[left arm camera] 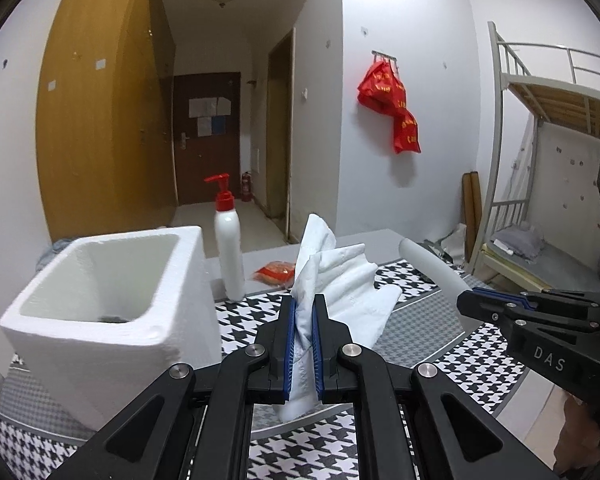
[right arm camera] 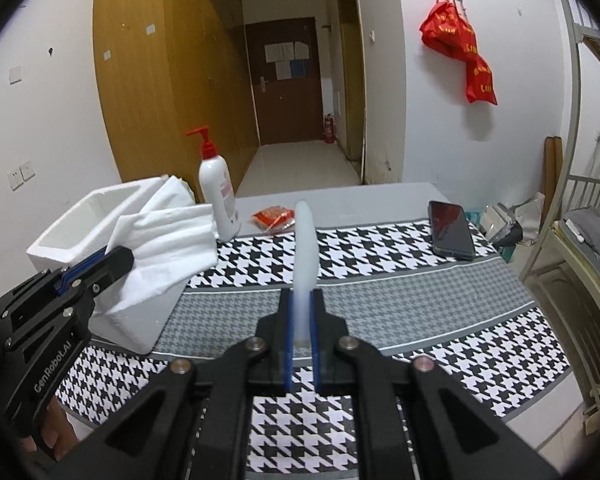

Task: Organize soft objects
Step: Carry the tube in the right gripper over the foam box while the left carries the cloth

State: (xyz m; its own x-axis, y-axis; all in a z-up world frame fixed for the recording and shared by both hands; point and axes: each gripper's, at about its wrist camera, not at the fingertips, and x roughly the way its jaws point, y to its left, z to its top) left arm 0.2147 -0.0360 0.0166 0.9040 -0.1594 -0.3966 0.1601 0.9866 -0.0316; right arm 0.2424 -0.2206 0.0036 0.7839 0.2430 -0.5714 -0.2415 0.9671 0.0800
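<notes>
**Two soft things up in the air, one box to hit**

The left gripper (left arm camera: 304, 320) is squeezed tight on a bunch of white tissue (left arm camera: 332, 276), held up beside the white foam box (left arm camera: 100, 320). The right gripper (right arm camera: 302, 312) is pinched on a thin white foam strip (right arm camera: 305, 240), which sticks up over the checked cloth (right arm camera: 420, 264).

The tissue is floppy, so I think it could catch on the box rim. A bump could tip the light box or the pump bottle (right arm camera: 216, 192).
</notes>
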